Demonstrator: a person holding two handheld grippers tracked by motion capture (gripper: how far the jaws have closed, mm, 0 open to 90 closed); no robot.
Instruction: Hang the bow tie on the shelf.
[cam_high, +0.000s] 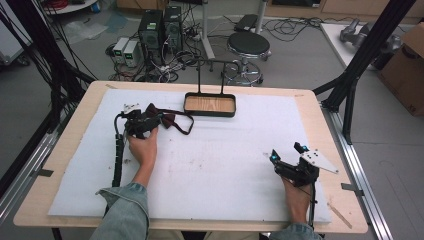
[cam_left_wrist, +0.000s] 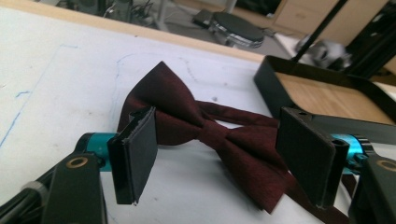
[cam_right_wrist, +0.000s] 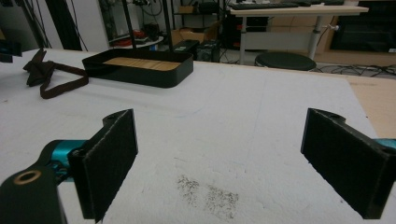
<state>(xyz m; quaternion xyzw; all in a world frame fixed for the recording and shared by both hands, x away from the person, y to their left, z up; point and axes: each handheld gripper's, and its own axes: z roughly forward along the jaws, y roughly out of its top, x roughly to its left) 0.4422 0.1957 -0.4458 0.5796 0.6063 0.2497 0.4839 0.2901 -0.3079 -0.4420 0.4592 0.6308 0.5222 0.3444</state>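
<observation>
Left gripper view: jaws wide apart, flanking the bow tie (cam_left_wrist: 219, 140) untouched.

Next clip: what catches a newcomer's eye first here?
The dark red bow tie on the white foam mat, left of centre, with the left claw open around its knot, pads not yet touching. Behind it at the far edge sits a black tray with a wooden floor. The right claw rests open near the front right.
</observation>
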